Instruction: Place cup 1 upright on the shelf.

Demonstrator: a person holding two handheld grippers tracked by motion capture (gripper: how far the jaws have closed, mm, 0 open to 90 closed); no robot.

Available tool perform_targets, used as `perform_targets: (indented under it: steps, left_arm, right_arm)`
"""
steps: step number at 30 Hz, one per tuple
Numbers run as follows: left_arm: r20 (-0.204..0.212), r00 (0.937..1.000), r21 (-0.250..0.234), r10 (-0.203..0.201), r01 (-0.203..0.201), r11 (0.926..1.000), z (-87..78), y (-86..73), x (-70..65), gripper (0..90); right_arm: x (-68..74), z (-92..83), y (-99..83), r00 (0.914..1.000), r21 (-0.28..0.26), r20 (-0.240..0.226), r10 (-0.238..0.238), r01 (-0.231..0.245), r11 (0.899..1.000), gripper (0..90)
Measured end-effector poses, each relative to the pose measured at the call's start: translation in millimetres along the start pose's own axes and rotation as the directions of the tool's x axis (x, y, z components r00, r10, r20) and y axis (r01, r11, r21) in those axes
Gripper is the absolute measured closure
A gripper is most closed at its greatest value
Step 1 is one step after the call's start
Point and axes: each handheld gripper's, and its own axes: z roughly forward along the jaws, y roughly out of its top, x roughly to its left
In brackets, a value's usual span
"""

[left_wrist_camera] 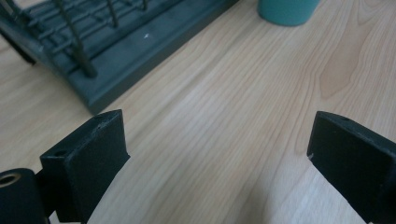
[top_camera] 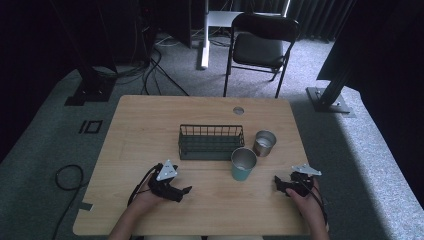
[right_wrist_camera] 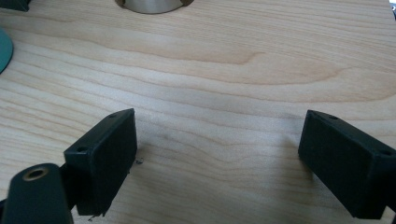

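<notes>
Left gripper view: the left gripper is seen with its jaws spread wide, nothing between them but bare worktop. Beyond it, the near corner of the dark wire basket lies to the far left, and the teal cup is cut off at the top edge. The right gripper is likewise held wide apart over bare wood, gripping nothing; a steel cup is cropped at the far edge. From the high view, both grippers are held low at the near edge, the teal cup standing between them just near of the basket, the steel cup to its far right.
</notes>
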Motion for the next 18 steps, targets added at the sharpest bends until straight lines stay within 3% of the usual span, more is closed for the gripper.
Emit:
perform_targets:
  steps: [18]
  left_arm:
    - [0.06,0.9963,-0.019,0.061,-0.06,0.998,23.6,29.2,-13.1,5.4]
  right_arm:
    - [0.0,0.0,0.0,1.0,0.0,0.0,0.0,0.0,1.0,11.2]
